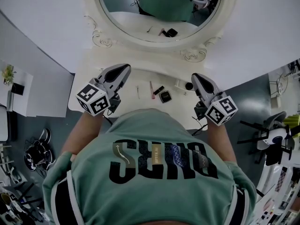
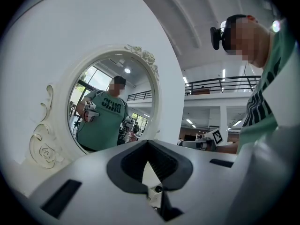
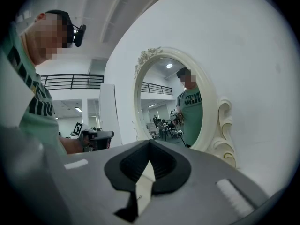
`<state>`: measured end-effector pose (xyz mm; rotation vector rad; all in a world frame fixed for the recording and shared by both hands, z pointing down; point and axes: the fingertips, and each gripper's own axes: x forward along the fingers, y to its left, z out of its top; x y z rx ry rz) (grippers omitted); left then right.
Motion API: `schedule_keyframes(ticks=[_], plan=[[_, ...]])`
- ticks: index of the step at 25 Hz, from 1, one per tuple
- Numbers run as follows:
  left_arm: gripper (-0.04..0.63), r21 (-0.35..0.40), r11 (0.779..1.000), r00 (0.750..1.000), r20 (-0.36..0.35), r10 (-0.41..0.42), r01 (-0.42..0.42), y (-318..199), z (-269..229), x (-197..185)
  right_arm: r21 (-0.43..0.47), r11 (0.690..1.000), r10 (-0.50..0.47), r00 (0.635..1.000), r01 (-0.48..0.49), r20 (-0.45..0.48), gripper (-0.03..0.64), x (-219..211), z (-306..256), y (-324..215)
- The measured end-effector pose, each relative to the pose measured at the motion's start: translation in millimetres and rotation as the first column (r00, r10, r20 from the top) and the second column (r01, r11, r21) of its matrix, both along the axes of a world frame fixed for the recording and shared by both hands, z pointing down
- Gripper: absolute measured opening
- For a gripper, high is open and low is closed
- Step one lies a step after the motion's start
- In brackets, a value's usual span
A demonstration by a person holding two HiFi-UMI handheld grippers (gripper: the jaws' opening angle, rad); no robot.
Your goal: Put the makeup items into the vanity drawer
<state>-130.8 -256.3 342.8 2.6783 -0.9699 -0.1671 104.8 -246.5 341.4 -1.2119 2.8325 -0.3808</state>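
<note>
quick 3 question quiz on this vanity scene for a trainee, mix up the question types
1. True or false: the left gripper holds a makeup item.
2. What lies on the vanity top near the pink pencil? A) a square compact B) a mug C) a towel
3. Fill in: the jaws of the right gripper are ____ (apart or together).
Key: 1 false; 2 A; 3 together.

Makeup bits are laid in a row on the table (image 1: 89,86), just before the mirror (image 1: 159,3). The compact (image 1: 165,96) is set mid-row with the jar (image 1: 189,86) to its right, and the lot is flanked by the left tongs (image 1: 125,70) and right tongs (image 1: 196,78).
</note>
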Motion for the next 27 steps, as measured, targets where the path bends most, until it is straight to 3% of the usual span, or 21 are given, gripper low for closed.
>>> schedule_keyframes(ticks=[27], plan=[[0.003,-0.005,1.000,1.000,0.009,-0.004,0.005,-2.5,0.0,0.3,0.028,0.999,-0.023,0.998,0.025,-0.063,0.008,-5.2,-0.9,-2.8]])
